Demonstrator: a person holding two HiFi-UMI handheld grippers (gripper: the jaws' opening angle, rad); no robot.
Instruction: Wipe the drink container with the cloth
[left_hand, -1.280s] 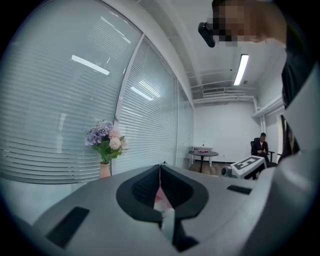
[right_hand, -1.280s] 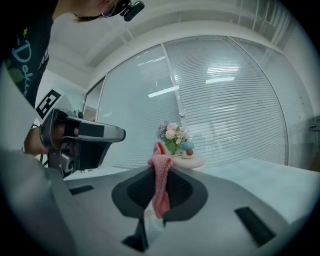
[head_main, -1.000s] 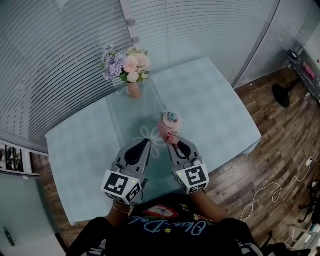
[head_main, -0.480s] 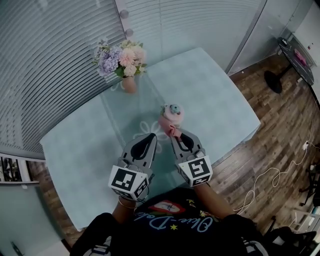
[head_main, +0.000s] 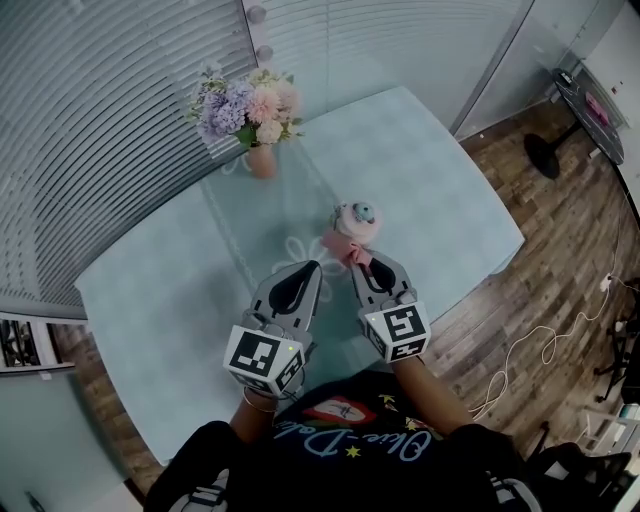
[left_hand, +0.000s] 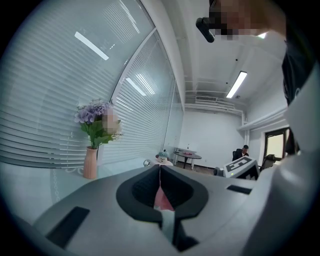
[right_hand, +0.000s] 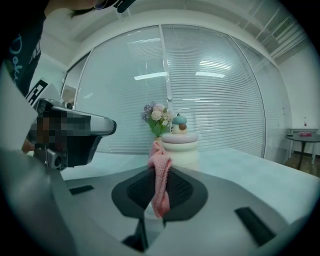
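We look down on a pale table (head_main: 150, 300); slatted blinds (head_main: 100, 120) curve beyond the right hand-held gripper (head_main: 360, 262), plank floor (head_main: 560, 250) to its right.

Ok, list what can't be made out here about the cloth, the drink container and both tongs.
Contact between cloth and drink container: right gripper view, the cloth hangs in front; head view, too small.
Container's base: right gripper view, hidden behind the right tongs; left gripper view, only its top peeks over the left tongs.
Pink sliver low between the shut left tongs: too narrow to identify.
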